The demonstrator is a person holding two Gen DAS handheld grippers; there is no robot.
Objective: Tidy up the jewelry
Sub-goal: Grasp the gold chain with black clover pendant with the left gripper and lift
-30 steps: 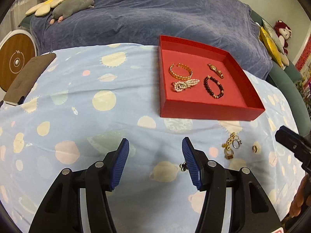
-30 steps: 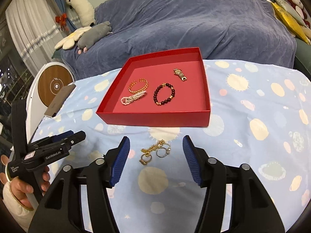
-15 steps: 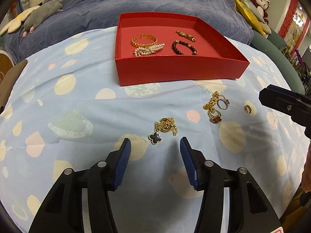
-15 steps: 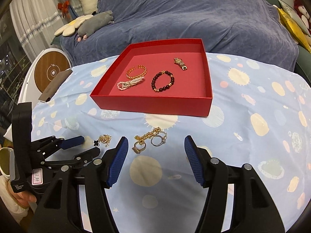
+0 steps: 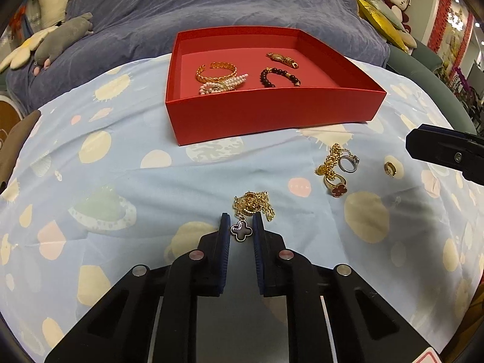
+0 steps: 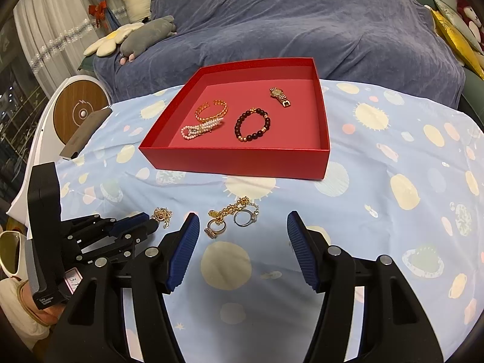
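Left gripper (image 5: 241,227): jaws nearly closed around the black clover pendant (image 5: 241,230); whether the pads touch it I cannot tell
Gold chain (image 5: 253,204): heaped on the blue cloth (image 5: 127,169) just beyond the fingertips; pendant hangs from it
Right gripper (image 6: 243,230): jaws wide apart, holding nothing; ring cluster (image 6: 231,216) lies just ahead between them
Red box (image 5: 272,115): farther back; holds bracelets and a watch (image 6: 279,96)
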